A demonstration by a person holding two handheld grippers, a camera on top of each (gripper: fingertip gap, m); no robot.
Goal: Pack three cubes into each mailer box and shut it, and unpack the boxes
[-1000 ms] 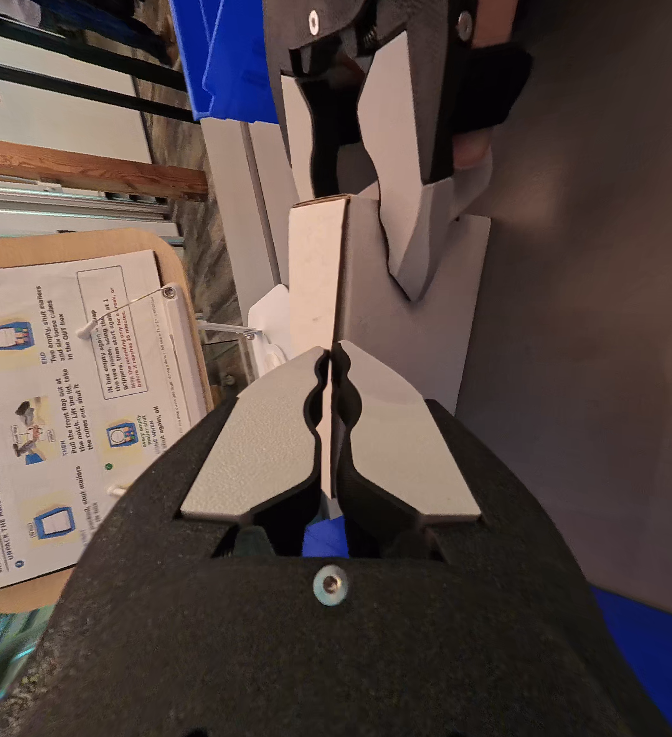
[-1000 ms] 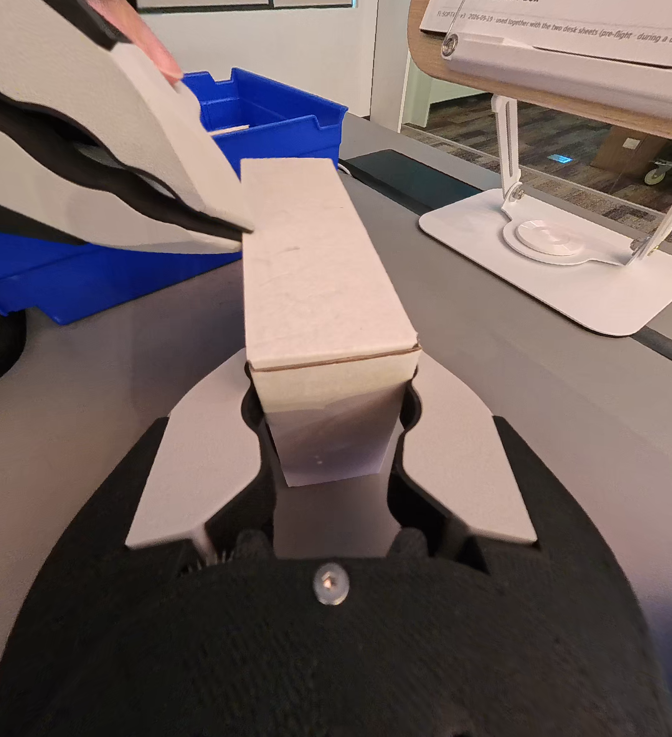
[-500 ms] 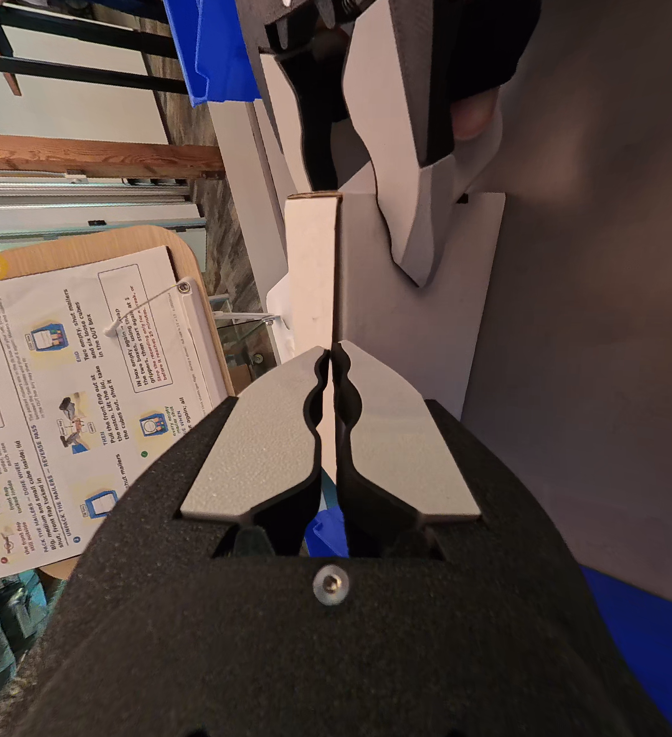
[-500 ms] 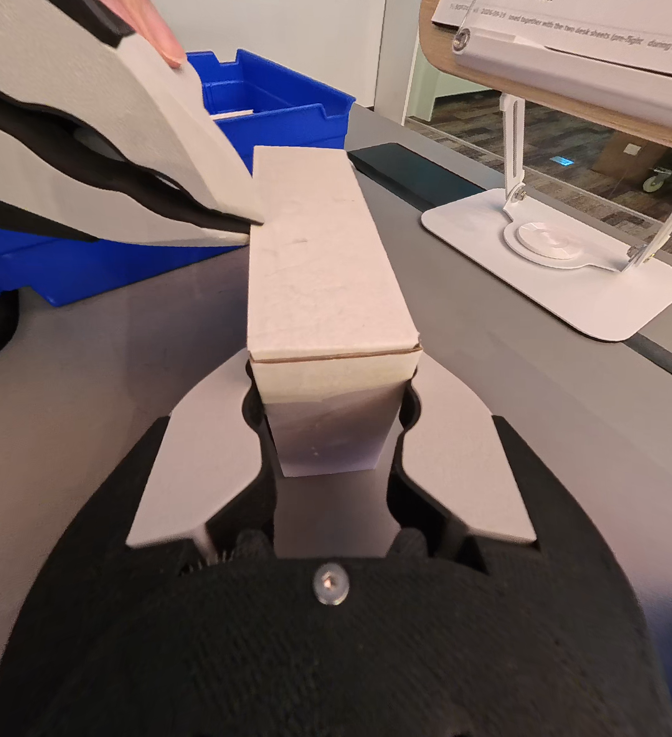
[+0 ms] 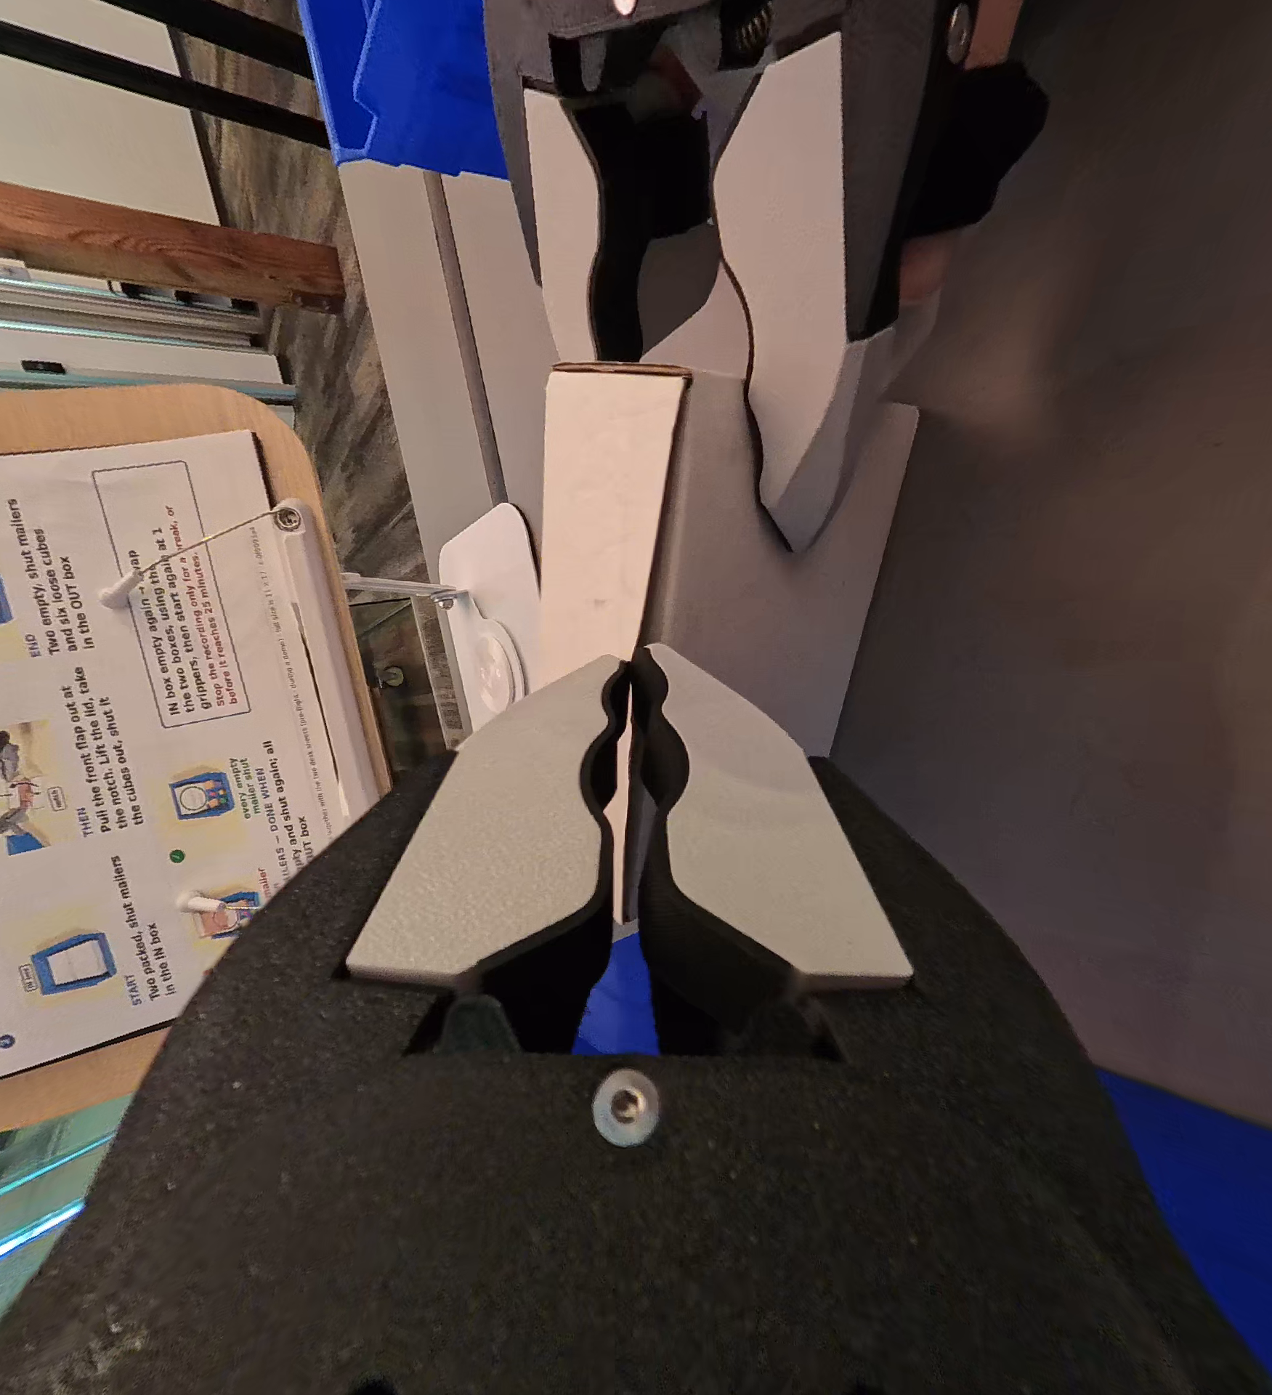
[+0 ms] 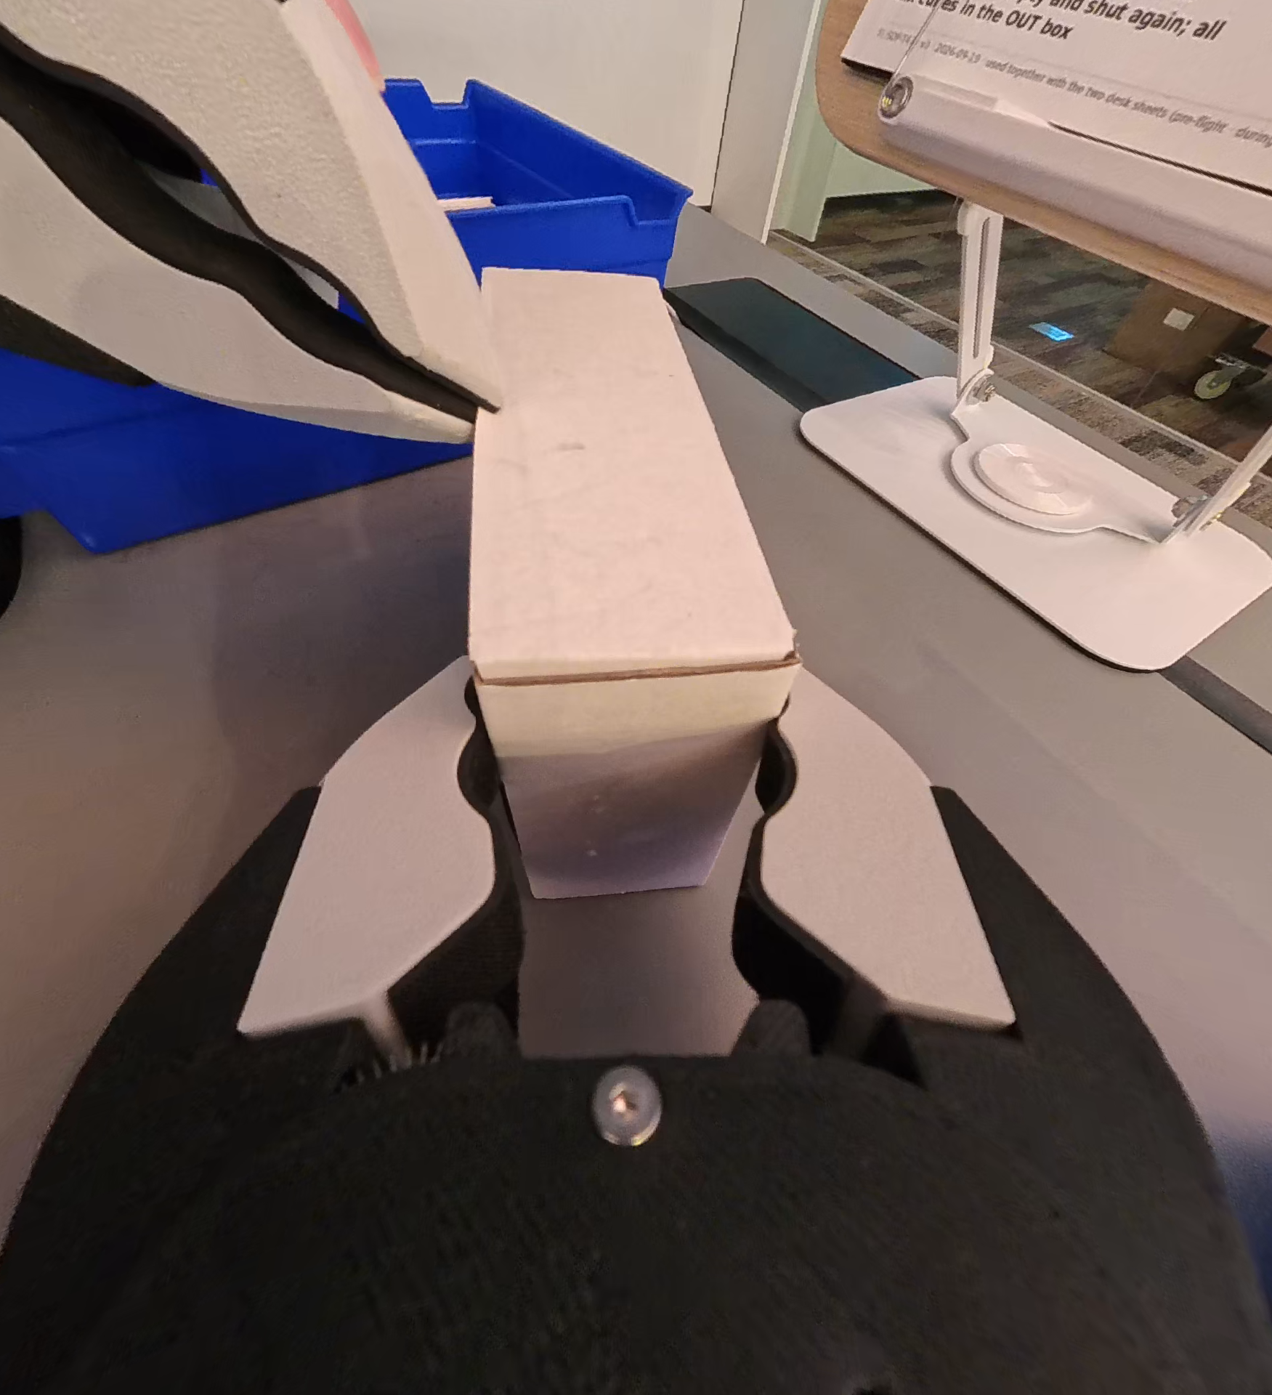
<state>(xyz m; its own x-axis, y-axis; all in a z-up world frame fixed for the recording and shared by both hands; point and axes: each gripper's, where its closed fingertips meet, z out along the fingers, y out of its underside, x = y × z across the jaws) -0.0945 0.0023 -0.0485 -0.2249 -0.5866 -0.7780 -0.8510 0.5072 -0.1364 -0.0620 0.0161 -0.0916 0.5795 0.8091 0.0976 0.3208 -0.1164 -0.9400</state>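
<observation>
In the right wrist view, at ten o'clock, the left gripper [image 6: 478, 404] comes in with its grey fingers pressed together on a thin white cardboard flap [image 5: 626, 823] at the far left edge of the white rectangular cardboard mailer box [image 6: 602, 491]. Pinching so thin an edge looks meant to draw the front flap out or tuck it in; which of the two cannot be told. Behind it, toward eleven o'clock, sits a blue plastic bin [image 6: 542, 196], something pale inside it, too small to identify. At the centre, the right gripper [image 6: 629, 762] has its jaws clamped on the near end of the box, one finger on each narrow side, probably to steady it on the grey table [image 6: 165, 642] against the other tool's pull. The box appears closed, its lid seam showing at the near end; no cubes are visible. At two o'clock a white metal stand [image 6: 1070, 543] holds a wooden board [image 6: 995, 204] with a printed instruction sheet [image 5: 112, 725]. It carries illustrated steps and text, which I leave unquoted. No brand marks appear on the box or grippers.
</observation>
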